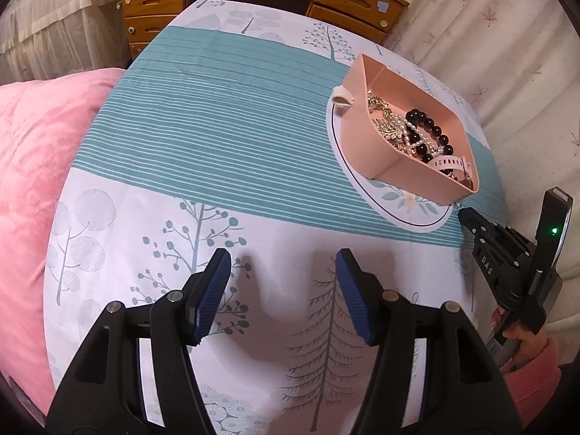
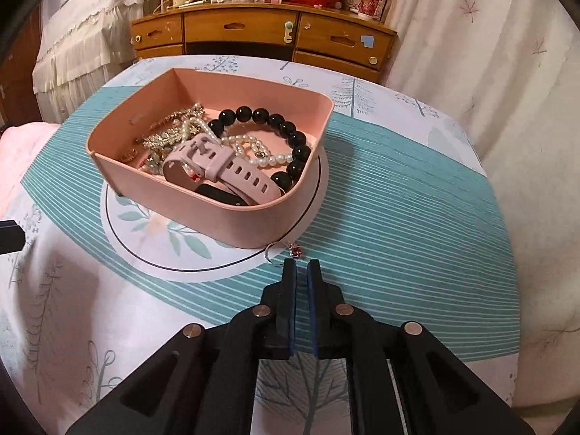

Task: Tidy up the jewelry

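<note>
Pink box [image 2: 232, 214] near table edge; right claw [image 2: 301, 261] nearly closed, left claw [image 1: 282, 264] wide

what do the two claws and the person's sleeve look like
Both claws are black plastic with silver pivot bolts and ribbed blue pads: the left claw and the right claw. The right one's body carries white "DAS" lettering and a small green light. The sleeve is pink.

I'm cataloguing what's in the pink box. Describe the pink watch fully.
The pink watch has a pale pink strap, rubbery-looking, with a row of oblong holes along one half and a buckle end folded back over itself. Its dark flat face lies against the near wall of the pink box. It lies on top of the other jewelry, overlapping the pearl strand, with the black bead bracelet curving behind it. No gripper touches it.
</note>
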Tool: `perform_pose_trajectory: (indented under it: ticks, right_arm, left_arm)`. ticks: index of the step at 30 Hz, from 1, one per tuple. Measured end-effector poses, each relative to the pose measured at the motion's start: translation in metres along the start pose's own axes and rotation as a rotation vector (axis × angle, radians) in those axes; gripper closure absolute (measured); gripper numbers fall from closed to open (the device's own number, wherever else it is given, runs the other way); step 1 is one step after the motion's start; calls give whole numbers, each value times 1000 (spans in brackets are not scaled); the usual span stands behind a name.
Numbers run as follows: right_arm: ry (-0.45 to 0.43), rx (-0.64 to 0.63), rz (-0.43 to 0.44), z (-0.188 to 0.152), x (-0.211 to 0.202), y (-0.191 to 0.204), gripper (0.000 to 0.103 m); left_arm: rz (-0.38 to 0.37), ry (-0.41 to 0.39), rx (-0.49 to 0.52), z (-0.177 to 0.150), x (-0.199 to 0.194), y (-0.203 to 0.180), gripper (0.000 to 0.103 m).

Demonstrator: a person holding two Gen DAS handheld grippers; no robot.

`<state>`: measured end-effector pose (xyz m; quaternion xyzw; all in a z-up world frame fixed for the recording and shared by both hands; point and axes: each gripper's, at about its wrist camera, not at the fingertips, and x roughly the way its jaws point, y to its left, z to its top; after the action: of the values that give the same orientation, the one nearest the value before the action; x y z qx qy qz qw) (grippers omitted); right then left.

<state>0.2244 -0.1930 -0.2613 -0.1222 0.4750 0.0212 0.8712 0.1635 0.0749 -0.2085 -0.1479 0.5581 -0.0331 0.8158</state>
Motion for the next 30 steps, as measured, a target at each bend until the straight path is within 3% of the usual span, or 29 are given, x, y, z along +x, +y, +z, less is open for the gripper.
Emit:
perform_pose_trajectory:
  ticks: [5,12,16,30]
  right_arm:
    - [-15,10,9,4,2,0,83]
    - [-28,-4,15,12,8,2,83]
    - [-15,7,27,13,11,-1,98]
    - [-2,23,3,11,-5,4,101]
  left_arm:
    - [-10,11,10,-1,4,-3,46]
    - [-11,21,19,0,10,-10,46]
    - [-15,24,20,1,12,-11,46]
    - [-54,27,63,3,11,-13,46]
